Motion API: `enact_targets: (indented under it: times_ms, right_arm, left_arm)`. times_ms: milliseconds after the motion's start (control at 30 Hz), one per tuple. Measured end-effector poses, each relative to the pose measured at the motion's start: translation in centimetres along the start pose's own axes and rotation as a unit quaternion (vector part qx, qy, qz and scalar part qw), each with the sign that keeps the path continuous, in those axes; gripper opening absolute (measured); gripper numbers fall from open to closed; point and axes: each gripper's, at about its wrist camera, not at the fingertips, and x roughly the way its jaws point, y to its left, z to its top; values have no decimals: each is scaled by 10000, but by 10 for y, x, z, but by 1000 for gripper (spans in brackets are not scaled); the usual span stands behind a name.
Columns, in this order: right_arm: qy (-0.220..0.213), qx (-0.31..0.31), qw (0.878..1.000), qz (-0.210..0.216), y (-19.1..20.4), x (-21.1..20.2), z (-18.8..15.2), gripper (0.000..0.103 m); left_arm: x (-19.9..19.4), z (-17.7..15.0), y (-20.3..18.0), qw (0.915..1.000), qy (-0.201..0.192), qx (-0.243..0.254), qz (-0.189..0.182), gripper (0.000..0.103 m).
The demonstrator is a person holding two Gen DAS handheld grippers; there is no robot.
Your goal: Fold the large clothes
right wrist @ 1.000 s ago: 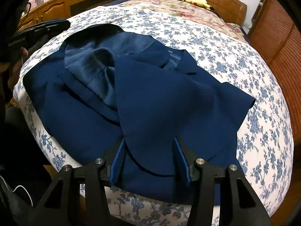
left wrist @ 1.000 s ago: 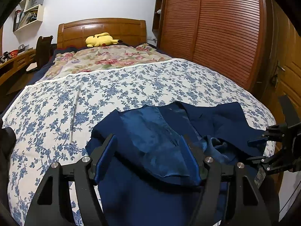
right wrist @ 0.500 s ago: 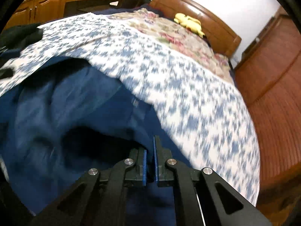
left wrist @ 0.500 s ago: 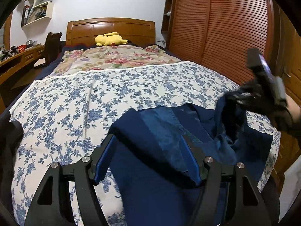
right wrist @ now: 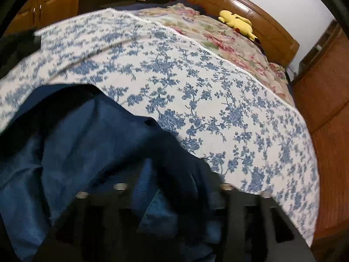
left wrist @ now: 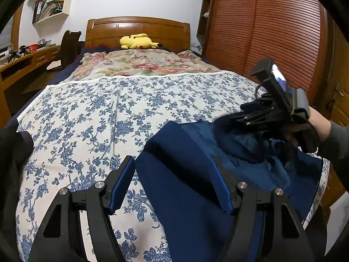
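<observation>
A bed [left wrist: 91, 113] is filling most of both views, wearing a white cover printed with blue flowers, with a rose-patterned quilt [left wrist: 139, 63] lying beyond it toward the wooden headboard [left wrist: 137, 28]. A yellow plush toy [left wrist: 137, 42] is resting at the head of the bed. A slatted wooden wardrobe [left wrist: 272, 32] is standing along one side, a desk [left wrist: 24, 63] and wall shelves [left wrist: 52, 6] along the other.

The navy jacket [left wrist: 187, 174] is lying bunched at the near edge of the bed, its shinier blue lining [right wrist: 65, 152] showing.

The left gripper [left wrist: 172, 185] is angling down over the jacket with its blue pads standing wide apart, cloth lying between them untouched. The right gripper [left wrist: 244, 115], carried by a hand [left wrist: 314, 124] in a grey sleeve, is hovering over the crumpled cloth; its jaws are opening, and in its own blurred view the cloth seems to be slipping loose between them.

No writing is legible anywhere.
</observation>
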Motion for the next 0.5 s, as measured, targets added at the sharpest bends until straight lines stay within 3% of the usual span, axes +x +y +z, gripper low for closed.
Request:
enact_targets:
  times_ms: [133,300,500]
  right_arm:
    - [-218,364,9991,83,-10,-28,-13,57]
    - [-522,928,9943,5,-30,-56,-54,57]
    - [-448,1475,9874,-343,-50,-66,-116,57]
  left_arm:
    - [3,0,-6,10000,18,34,20,70]
    - [7,-1,-17,9999,60,127,58,70]
    - [10,-2,-29,9994,85,300,139,70]
